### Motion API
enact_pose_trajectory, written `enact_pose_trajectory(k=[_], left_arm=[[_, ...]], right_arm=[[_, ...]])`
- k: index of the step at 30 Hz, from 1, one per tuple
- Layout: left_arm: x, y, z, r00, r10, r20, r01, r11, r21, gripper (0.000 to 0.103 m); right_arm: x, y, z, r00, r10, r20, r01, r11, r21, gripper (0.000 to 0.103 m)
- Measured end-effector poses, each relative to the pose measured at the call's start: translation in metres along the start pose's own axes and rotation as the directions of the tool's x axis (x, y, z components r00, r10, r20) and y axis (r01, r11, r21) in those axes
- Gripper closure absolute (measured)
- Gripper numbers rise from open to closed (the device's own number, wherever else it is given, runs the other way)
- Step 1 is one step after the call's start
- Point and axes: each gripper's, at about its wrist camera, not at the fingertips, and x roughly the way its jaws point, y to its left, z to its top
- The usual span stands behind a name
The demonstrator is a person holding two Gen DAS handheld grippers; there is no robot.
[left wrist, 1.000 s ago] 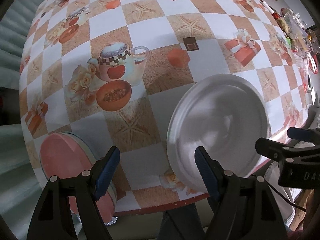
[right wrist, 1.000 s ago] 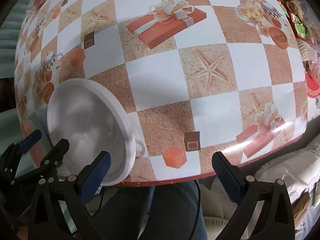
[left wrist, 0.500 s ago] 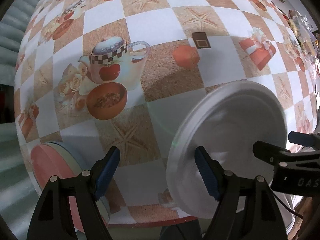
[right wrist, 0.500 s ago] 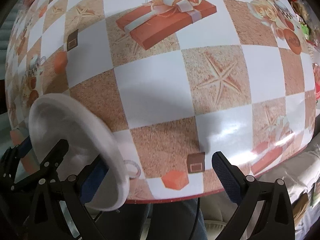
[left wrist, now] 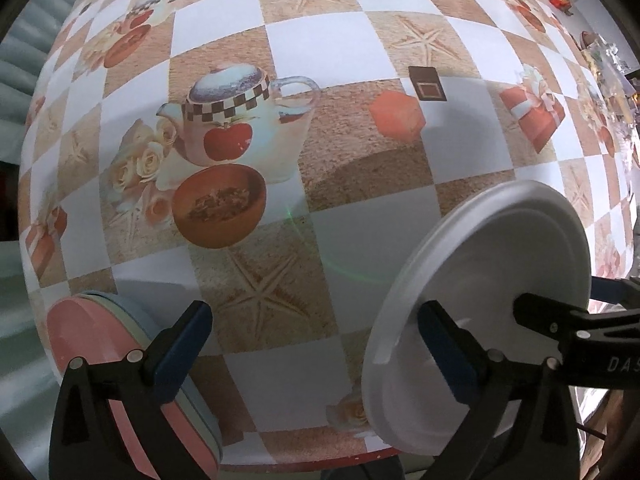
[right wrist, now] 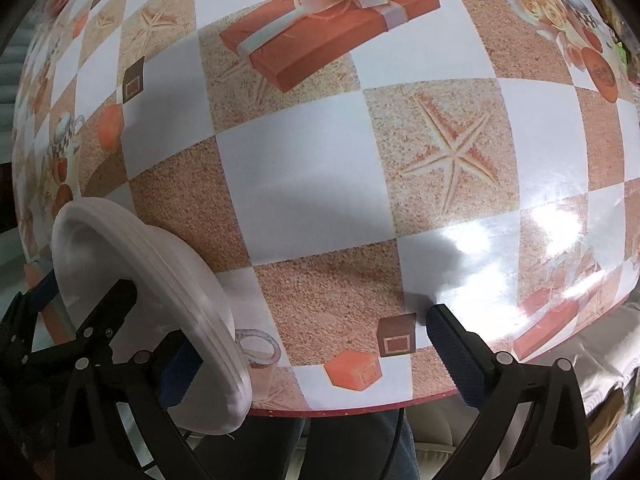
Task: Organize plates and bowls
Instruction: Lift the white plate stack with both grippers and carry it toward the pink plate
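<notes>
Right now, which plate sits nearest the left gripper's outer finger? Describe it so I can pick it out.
Start at the near edge of the checked tablecloth, at its left corner. A stack of plates lies there under the left gripper's outer finger. The pink plate tops it, unlike the tilted white plate opposite.

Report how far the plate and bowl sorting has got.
Done: pink and pale blue plates sit stacked at the table's near corner. In hand: a white plate hangs tilted between both hand-held grippers; the left hand-held gripper is opening. Left: stacking it.
</notes>
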Motion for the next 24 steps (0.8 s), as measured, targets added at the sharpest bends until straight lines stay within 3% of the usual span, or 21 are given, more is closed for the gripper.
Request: enact_pose_trajectory(k=[9,14,21,23,24], left_arm=[[0.011,0.009,0.005,0.996,-0.048,-0.071,0.046,0.999,-0.027,0.000],[0.006,0.000,0.005,0.998,-0.032,-0.054,0.033,0.999,0.021,0.011],[0.003,-0.011,0.001,0.996,-0.071,-0.051,0.074,0.995,0.066,0.033],[0.003,-0.014,0.002,0.996,-0.078,-0.050,0.082,0.993,0.081,0.045],[0.002,-0.017,0.002,0.995,-0.090,-0.049,0.095,0.991,0.094,0.049]], right_arm=[[0.005,0.000,0.012,1.000,0.000,-0.028,0.000,1.000,-0.012,0.000],[0.003,0.010,0.014,1.000,-0.021,-0.020,0.021,0.999,-0.034,0.002],[-0.003,0.020,0.006,1.000,0.022,-0.003,-0.022,0.997,-0.078,0.037],[-0.003,0.022,0.005,0.998,0.061,-0.005,-0.061,0.995,-0.075,0.059],[-0.004,0.023,0.005,0.997,0.083,-0.007,-0.083,0.994,-0.074,0.063]])
